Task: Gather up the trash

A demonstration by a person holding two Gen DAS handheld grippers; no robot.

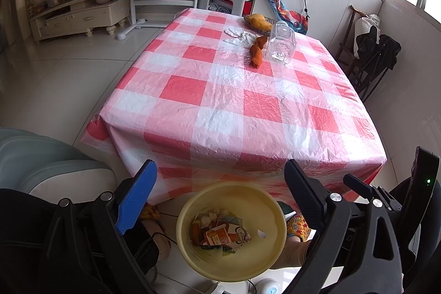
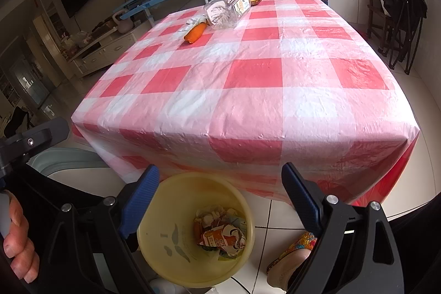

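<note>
A yellow bin [image 1: 271, 211] [image 2: 157, 233] stands on the floor in front of the table, with crumpled wrappers [image 1: 220, 234] [image 2: 220, 233] in its bottom. My left gripper [image 1: 220, 183] hangs open above the bin, nothing between its fingers. My right gripper [image 2: 220, 186] is open over the same bin, also with nothing in it. On the far part of the checked tablecloth [image 1: 234, 101] [image 2: 248, 90] lie a clear plastic bottle [image 1: 282, 42] [image 2: 228, 8], orange peel pieces [image 1: 256, 54] [image 2: 195, 32] and a crumpled white tissue [image 1: 238, 36].
A mango [image 1: 257, 20] lies on a dish at the table's far edge. A pale chair [image 1: 41, 164] stands at the left of the bin. A person's feet in patterned slippers [image 2: 296, 252] rest beside it. Dark folded chairs [image 2: 399, 18] stand at the right wall.
</note>
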